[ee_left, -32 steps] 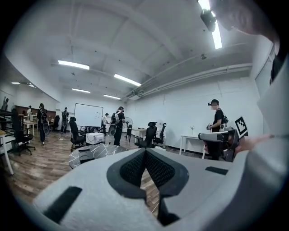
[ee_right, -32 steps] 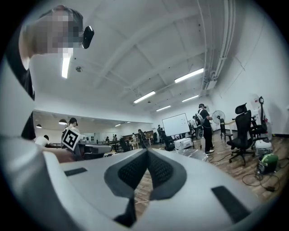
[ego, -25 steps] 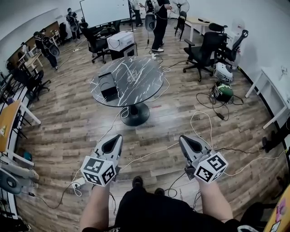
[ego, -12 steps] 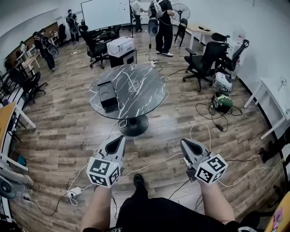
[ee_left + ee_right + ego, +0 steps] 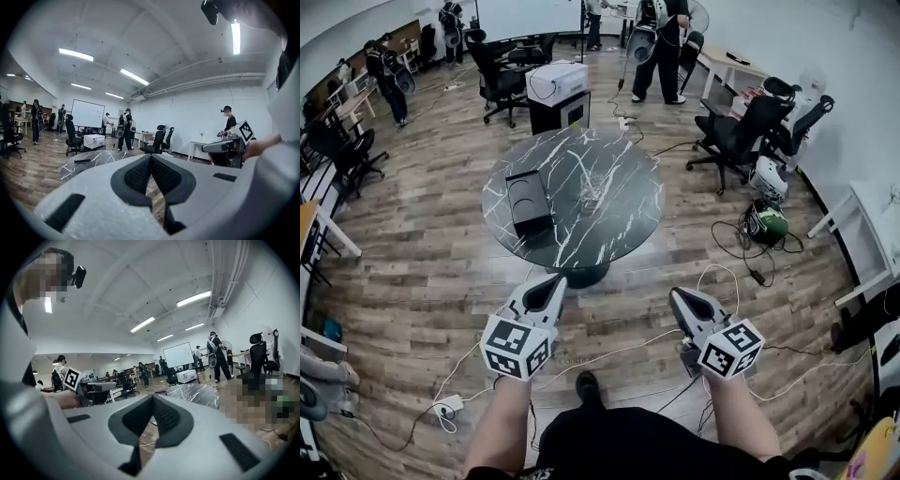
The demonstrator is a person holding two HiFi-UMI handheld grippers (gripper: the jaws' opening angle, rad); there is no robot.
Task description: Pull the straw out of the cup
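A clear cup (image 5: 592, 194) with a thin straw stands near the middle of the round black marble table (image 5: 623, 225); it is small and faint in the head view. Both grippers hang short of the table's near edge, above the wooden floor. My left gripper (image 5: 558, 279) points at the table with its jaws shut and nothing between them, as the left gripper view (image 5: 151, 157) also shows. My right gripper (image 5: 675, 293) is shut and empty too, with the tabletop (image 5: 197, 393) ahead of its tips (image 5: 153, 397).
A black box (image 5: 528, 202) lies on the table's left part. Cables (image 5: 609, 352) trail over the floor under the grippers. A white printer (image 5: 555, 82) on a cabinet stands behind the table, office chairs (image 5: 741, 136) to the right, and several people at the back.
The table has come closer and lower in the head view. Both grippers have moved forward towards its near edge, still shut and empty.
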